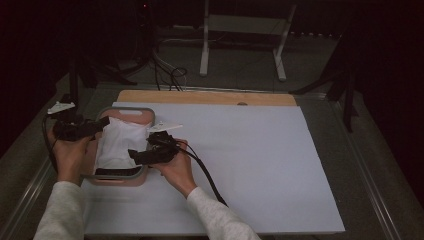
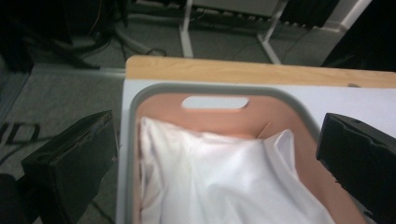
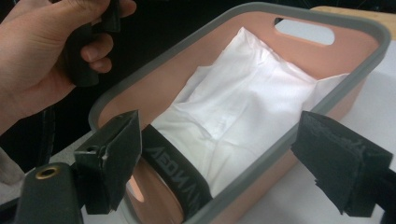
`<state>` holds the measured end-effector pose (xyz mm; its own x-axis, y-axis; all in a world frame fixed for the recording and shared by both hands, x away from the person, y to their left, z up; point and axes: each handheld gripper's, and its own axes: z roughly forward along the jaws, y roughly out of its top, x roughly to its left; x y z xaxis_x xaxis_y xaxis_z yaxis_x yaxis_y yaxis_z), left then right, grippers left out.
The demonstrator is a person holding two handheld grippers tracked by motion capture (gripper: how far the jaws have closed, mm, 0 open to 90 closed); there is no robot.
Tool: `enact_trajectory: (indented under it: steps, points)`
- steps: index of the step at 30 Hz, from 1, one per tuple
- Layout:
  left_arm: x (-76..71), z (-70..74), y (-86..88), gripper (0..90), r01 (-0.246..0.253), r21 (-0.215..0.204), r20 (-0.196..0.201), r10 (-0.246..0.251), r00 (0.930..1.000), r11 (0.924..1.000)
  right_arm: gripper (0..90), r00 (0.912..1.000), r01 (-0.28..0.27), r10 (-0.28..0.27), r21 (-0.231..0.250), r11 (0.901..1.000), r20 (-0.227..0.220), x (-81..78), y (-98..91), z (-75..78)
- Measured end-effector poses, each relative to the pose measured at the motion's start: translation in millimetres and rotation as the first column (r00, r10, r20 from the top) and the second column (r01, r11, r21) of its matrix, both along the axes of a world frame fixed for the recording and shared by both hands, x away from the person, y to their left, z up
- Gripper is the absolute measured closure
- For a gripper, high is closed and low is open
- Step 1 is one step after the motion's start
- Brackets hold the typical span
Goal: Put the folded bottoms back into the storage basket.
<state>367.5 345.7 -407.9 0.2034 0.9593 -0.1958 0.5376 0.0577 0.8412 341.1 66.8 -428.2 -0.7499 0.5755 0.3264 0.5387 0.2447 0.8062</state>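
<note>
**Garment released into the basket**

The left gripper (image 1: 102,123) is held with jaws apart at the left rim of the pink plastic basket with grey rim (image 1: 131,110). The folded white cloth garment (image 1: 120,142) lies inside. The right gripper (image 1: 134,154), jaws likewise apart and empty, hovers at the near right rim. Withdrawal of both seems next.

White letters, upside down and not fully legible, stand on the black band (image 3: 175,175) in the basket (image 3: 243,11).
</note>
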Motion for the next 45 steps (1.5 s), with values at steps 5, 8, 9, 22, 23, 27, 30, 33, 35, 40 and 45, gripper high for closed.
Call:
enact_trajectory:
  steps: [5,8,9,22,23,27,30,33,35,40,45]
  points:
    - [-4.6,5.0,-9.5,0.1,0.033,-0.009,0.063,-0.032,0.9975,0.9994,14.5,0.9992,-0.007,0.008,-0.011,0.9999,0.039,0.3,-10.3,4.1]
    - [-7.7,8.3,-16.8,0.1,0.042,0.007,0.051,-0.042,0.9978,0.9991,14.2,0.9986,-0.010,0.010,-0.011,0.9999,0.051,0.7,-17.2,6.0]
    - [-8.8,9.1,-18.9,0.1,0.047,0.009,0.047,-0.047,0.9978,0.9989,14.2,0.9984,-0.010,0.011,-0.014,0.9998,0.055,0.9,-19.9,6.5]
    - [-24.6,13.9,-42.7,0.1,0.101,0.019,0.074,-0.102,0.9921,0.9948,14.1,0.9930,-0.004,0.014,-0.081,0.9967,0.117,2.5,-56.6,12.1]
    - [-25.9,14.1,-45.0,0.1,0.105,0.026,0.075,-0.107,0.9915,0.9942,14.1,0.9924,-0.002,0.012,-0.087,0.9962,0.122,2.4,-59.2,12.3]
    - [-30.8,13.9,-54.2,0.1,0.124,0.048,0.079,-0.128,0.9886,0.9911,13.9,0.9912,0.004,0.009,-0.094,0.9956,0.132,2.7,-70.3,13.5]
    - [-35.0,13.9,-60.3,0.2,0.136,0.057,0.084,-0.141,0.9865,0.9890,13.9,0.9907,0.012,0.002,-0.098,0.9951,0.136,3.0,-78.5,14.1]
    - [-39.2,13.7,-66.3,0.1,0.138,0.069,0.081,-0.144,0.9863,0.9880,13.8,0.9900,0.016,-0.001,-0.107,0.9941,0.141,3.3,-86.6,13.7]
    - [-42.2,12.7,-70.0,0.2,0.146,0.073,0.081,-0.152,0.9851,0.9866,13.8,0.9897,0.018,-0.002,-0.114,0.9933,0.143,3.3,-92.0,13.2]
    - [-50.4,9.0,-79.0,0.2,0.158,0.104,0.079,-0.167,0.9828,0.9819,13.4,0.9880,0.027,-0.007,-0.132,0.9909,0.154,2.6,-106.0,12.9]
    - [-58.2,5.9,-86.7,0.2,0.165,0.125,0.088,-0.177,0.9803,0.9783,13.4,0.9854,0.046,-0.024,-0.129,0.9906,0.169,2.3,-122.0,13.5]
